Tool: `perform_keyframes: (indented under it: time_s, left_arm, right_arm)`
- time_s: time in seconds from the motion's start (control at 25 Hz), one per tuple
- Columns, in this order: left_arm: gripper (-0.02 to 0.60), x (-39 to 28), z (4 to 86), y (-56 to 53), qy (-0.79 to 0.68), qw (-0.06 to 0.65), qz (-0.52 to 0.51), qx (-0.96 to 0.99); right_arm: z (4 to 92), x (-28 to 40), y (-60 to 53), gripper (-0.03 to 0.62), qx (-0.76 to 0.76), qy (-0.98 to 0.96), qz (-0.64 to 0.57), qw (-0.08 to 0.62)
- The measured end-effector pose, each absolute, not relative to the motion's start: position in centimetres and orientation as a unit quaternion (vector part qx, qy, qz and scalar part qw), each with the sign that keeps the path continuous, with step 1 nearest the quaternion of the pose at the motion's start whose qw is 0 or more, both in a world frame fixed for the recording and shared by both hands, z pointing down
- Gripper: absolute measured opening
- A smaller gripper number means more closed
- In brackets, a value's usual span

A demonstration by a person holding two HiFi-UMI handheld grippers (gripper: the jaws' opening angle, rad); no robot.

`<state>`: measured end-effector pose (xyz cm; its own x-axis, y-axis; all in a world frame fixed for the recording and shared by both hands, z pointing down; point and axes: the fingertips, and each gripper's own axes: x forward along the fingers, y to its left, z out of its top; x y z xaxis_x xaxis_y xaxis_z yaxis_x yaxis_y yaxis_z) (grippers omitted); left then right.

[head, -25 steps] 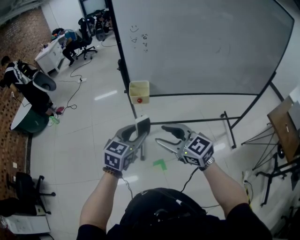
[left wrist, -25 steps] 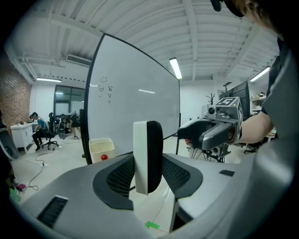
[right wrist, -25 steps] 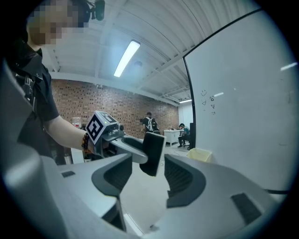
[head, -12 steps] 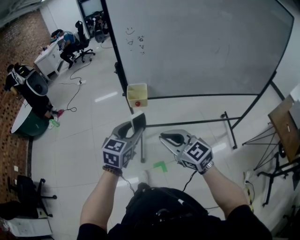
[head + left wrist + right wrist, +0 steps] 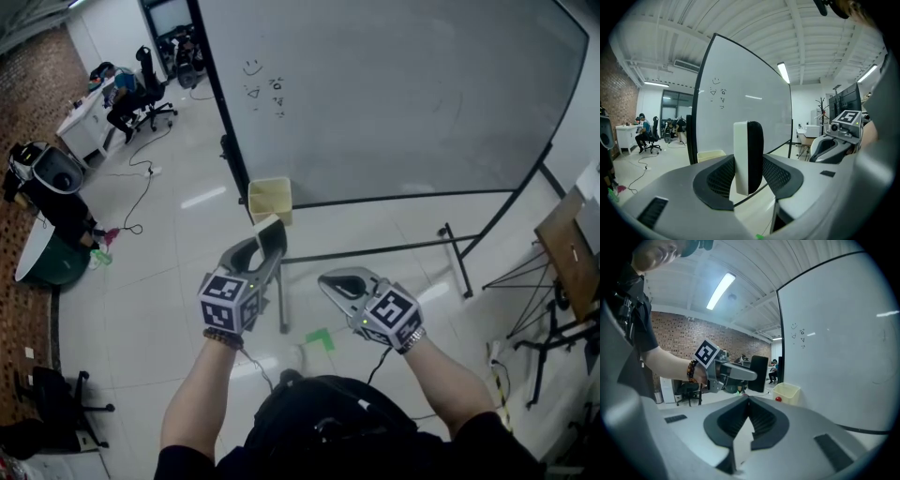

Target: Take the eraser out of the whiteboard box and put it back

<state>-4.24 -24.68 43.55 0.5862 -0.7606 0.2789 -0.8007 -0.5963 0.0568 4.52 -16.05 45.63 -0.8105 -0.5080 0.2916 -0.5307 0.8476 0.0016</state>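
Near the box (image 5: 269, 197), grips the eraser (image 5: 748, 154) in the left gripper (image 5: 262, 251) across its flat sides; likely light, stiff-backed, soft-felted; holds right gripper (image 5: 330, 281) clenched, empty

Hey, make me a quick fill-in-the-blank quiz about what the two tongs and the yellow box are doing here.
The left tongs grip the ___.
The right tongs are shut and hold ___.
In the head view, the yellow box hangs at the lower ___ corner of the whiteboard.
Missing words: eraser; nothing; left.
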Motion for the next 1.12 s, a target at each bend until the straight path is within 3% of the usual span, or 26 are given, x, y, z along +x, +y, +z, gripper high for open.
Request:
perform_keyframes:
  time_s: [0.52,1.12]
  left_arm:
    - [0.176,-6.1,45.0,-33.5,-0.403,0.077,0.149,0.900]
    - [0.176,-4.4,47.7,-40.3,-0.308,0.000,0.229,0.923]
  right_arm:
    - [47.3,1.8,-23.2,0.025,0.300,-0.940,0.071,0.147]
    - [49.4,1.6,-29.4,0.025,0.350,-0.919,0.097,0.152]
